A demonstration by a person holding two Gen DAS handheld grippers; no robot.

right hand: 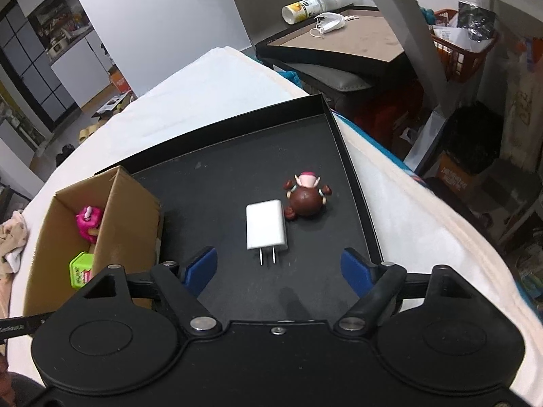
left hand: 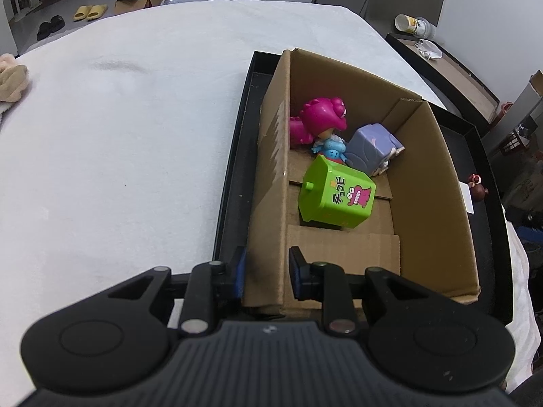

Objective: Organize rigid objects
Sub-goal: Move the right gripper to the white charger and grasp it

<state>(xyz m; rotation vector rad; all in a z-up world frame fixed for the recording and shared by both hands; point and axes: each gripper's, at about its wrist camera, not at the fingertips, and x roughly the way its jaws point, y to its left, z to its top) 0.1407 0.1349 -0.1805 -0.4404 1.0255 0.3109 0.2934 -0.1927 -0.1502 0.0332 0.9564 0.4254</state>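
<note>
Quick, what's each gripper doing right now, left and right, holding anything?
Left gripper: closed on the near wall of the cardboard box.
Right gripper: open, holding nothing, above the black tray near the white charger.

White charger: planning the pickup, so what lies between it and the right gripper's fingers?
Only bare black tray floor, seen in the right wrist view. The white charger points its prongs toward the open right gripper.

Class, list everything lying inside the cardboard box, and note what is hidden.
Inside the cardboard box lie a green toy bin, a pink-haired doll and a lilac block-shaped toy. The doll's legs are hidden behind the bin; the floor beneath the toys is covered.
</note>
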